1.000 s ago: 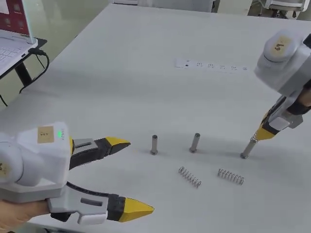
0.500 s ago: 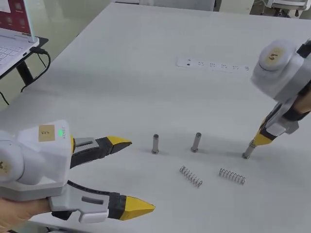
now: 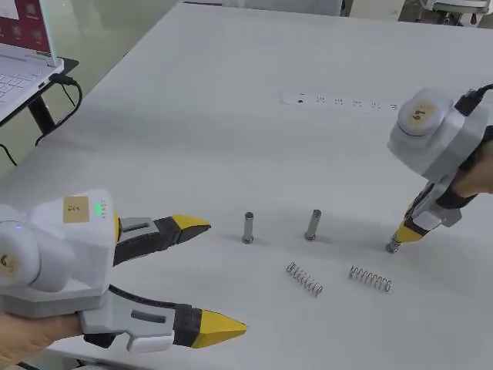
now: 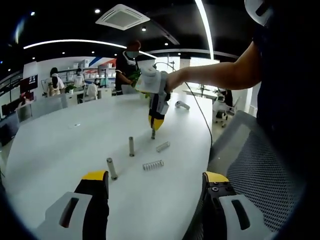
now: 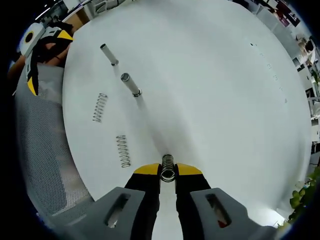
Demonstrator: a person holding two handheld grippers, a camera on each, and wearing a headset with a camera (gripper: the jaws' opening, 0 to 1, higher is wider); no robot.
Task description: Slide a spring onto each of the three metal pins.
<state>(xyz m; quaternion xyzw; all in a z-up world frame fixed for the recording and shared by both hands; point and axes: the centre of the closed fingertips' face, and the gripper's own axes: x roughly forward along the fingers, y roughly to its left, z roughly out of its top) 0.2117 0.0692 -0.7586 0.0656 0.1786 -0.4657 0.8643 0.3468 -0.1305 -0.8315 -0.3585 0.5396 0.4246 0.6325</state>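
Two bare metal pins (image 3: 248,228) (image 3: 313,225) stand upright on the white table. At the third pin (image 3: 394,246), only the base shows below my right gripper (image 3: 404,235). In the right gripper view that gripper (image 5: 168,172) is shut on a spring (image 5: 168,166), seen end-on between the yellow tips. Two loose springs (image 3: 304,279) (image 3: 370,278) lie flat in front of the pins. My left gripper (image 3: 214,277) hovers open at the lower left, well short of the pins, with nothing between its fingers. The left gripper view has the pins (image 4: 111,168) (image 4: 131,146) and the right gripper (image 4: 156,120) ahead.
A white power strip (image 3: 339,102) lies farther back on the table (image 3: 192,116). A laptop (image 3: 19,54) sits on a stand beyond the table's left edge. People stand in the background (image 4: 127,62), and a mesh chair (image 4: 250,150) is beside the table.
My right gripper has come down along the third pin, so less of the pin shows below its tips. The left gripper has stayed where it was, open.
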